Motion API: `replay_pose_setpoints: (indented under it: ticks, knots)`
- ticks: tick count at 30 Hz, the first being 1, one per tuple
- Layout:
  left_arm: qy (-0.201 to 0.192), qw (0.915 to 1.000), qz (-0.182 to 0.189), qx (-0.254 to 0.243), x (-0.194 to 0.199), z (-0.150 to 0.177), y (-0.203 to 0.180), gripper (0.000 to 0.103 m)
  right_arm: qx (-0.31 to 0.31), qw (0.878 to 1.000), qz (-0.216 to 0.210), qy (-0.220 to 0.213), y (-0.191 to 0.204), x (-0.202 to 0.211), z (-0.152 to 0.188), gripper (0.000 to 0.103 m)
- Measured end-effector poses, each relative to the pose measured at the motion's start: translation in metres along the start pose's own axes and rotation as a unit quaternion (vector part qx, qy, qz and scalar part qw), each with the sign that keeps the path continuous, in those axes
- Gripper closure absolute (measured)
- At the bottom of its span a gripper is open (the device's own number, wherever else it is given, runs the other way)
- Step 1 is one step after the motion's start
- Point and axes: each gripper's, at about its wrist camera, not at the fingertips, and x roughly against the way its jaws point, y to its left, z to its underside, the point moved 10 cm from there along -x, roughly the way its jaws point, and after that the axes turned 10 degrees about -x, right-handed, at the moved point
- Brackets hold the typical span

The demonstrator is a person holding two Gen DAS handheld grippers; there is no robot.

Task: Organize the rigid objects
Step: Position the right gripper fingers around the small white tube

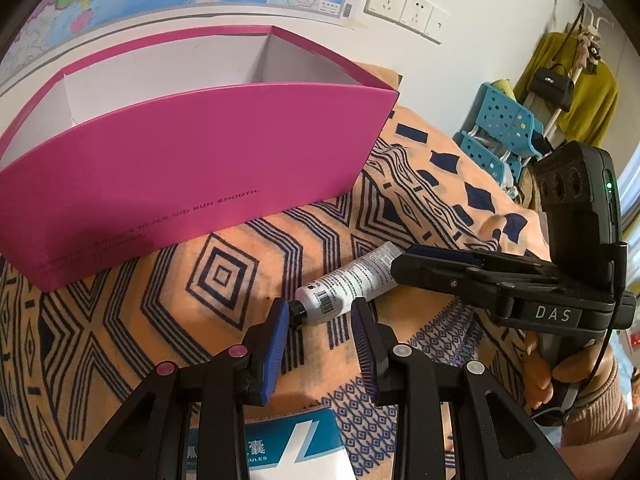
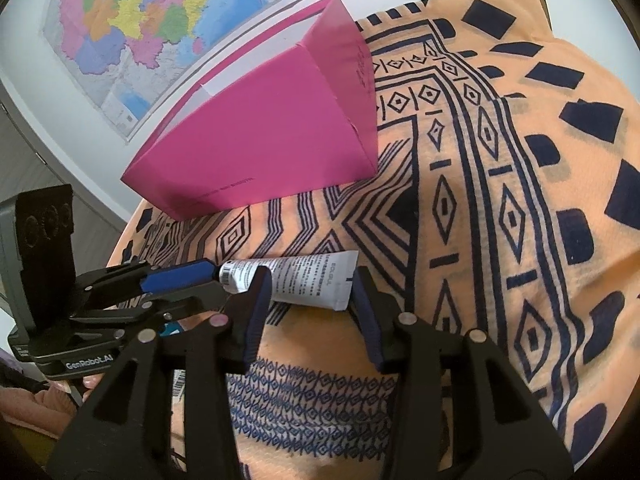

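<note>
A white tube [image 1: 344, 286] with a black cap and barcode lies on the orange patterned cloth; it also shows in the right wrist view [image 2: 296, 278]. My left gripper [image 1: 320, 312] is open, its fingers either side of the tube's cap end. My right gripper [image 2: 310, 284] is open, its fingers straddling the tube's flat crimped end. An open pink box [image 1: 192, 160] with white inside stands behind the tube; it also shows in the right wrist view [image 2: 260, 136]. Each gripper shows in the other's view, the right one [image 1: 440, 264] and the left one [image 2: 180, 276].
A blue-and-white carton [image 1: 296, 448] lies under my left gripper. The cloth [image 2: 500, 200] drapes over the table's edge at the right. A wall map [image 2: 140, 28] hangs behind the box. A blue plastic rack [image 1: 500, 132] and a coat stand are at the far right.
</note>
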Motion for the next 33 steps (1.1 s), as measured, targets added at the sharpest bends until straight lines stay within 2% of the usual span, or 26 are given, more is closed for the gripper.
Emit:
replay_pose_setpoints:
  ticks: [13,17,33]
  knots:
    - [-0.012,0.9999,-0.005,0.009,0.013,0.0,0.004,0.071,0.009,1.0,-0.012,-0.008,0.014,0.005,-0.001,0.058]
    - [-0.018,0.9998,-0.004,0.01,0.017,-0.002,0.002,0.065,0.013,1.0,-0.017,-0.013,0.02,0.009,-0.002,0.058]
    - [-0.039,0.9991,-0.014,0.01,0.032,-0.006,0.003,0.065,0.019,0.999,-0.022,-0.021,0.03,0.014,-0.003,0.058]
